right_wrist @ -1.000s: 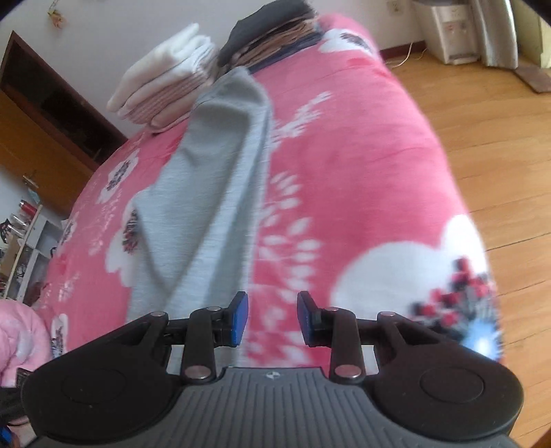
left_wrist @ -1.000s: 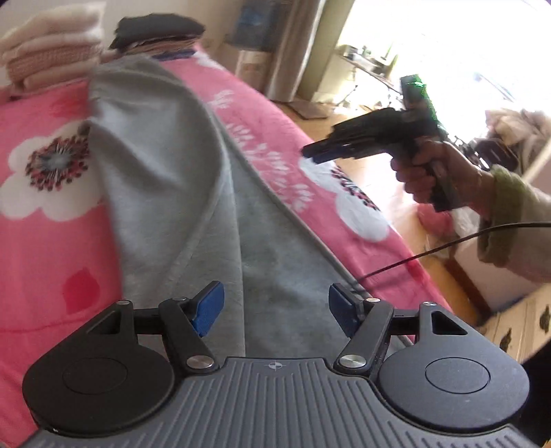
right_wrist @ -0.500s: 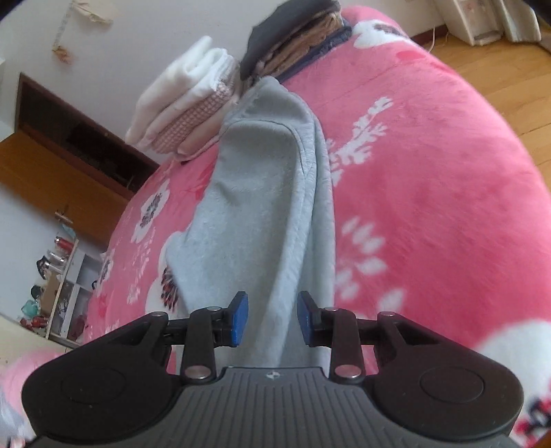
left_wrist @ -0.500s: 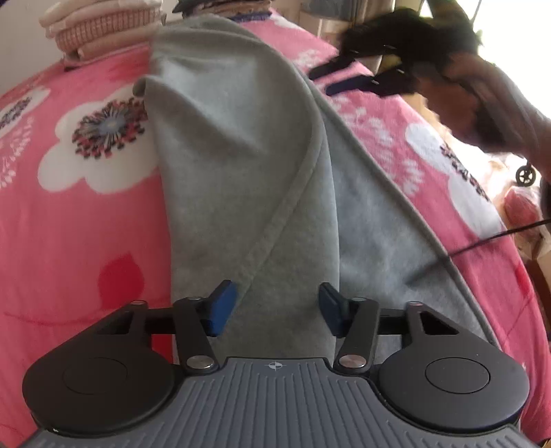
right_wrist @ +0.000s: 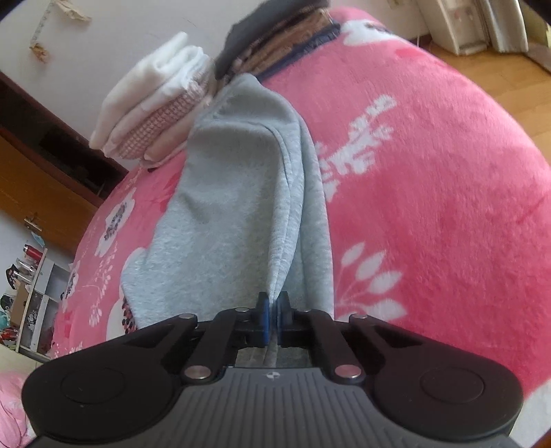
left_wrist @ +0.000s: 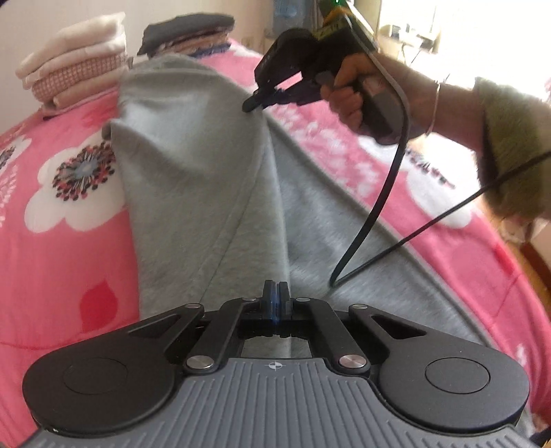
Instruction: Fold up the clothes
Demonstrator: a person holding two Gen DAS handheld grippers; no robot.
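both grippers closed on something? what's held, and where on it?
Both grip the grey garment along its folded edge: the left gripper is shut on the near end, the right gripper on the same edge farther along.

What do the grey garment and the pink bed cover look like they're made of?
The grey garment looks like soft knit fleece or sweatshirt jersey: matte, slightly fuzzy, with stitched seams along its edge. The pink bed cover seems a plush fleece blanket: a short, velvety pile with printed white flowers. Exact fibres can't be told.

Bright daylight, blown-out window [left_wrist: 447, 31] glare, fisheye bending, slight motion blur
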